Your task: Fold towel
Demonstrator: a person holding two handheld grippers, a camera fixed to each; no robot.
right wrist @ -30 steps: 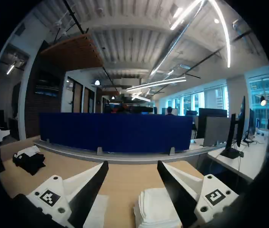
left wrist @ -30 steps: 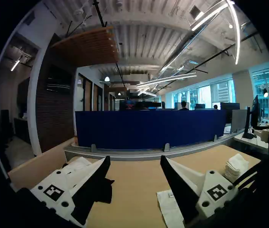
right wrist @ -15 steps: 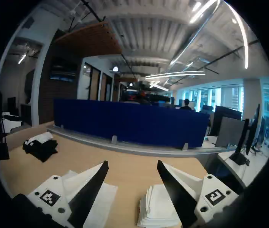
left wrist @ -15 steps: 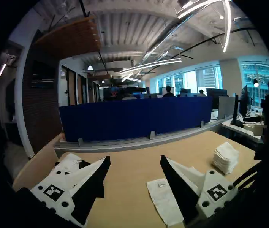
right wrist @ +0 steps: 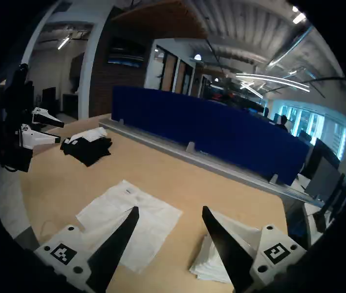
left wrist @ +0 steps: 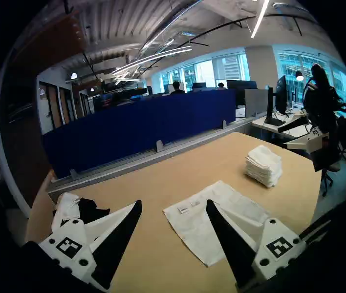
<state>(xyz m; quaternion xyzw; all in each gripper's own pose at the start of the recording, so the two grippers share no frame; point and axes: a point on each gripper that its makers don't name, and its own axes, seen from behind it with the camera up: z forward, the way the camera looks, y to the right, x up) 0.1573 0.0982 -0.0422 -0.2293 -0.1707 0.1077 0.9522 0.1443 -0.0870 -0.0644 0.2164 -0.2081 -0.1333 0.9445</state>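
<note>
Jaws spread wide and empty on left gripper (left wrist: 173, 202) and right gripper (right wrist: 169, 208), above the flat towel (left wrist: 195, 224) on the counter (left wrist: 173, 171); mismatched corner grabs could skew the fold.

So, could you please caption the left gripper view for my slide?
Open left tongs hover over a flat white towel, folded stack beyond.

The left gripper (left wrist: 173, 202), jaws apart, hovers above a flat towel (left wrist: 192, 229).

Cams look fwd over table (left wrist: 183, 166), sharing towel (left wrist: 195, 227).
</note>
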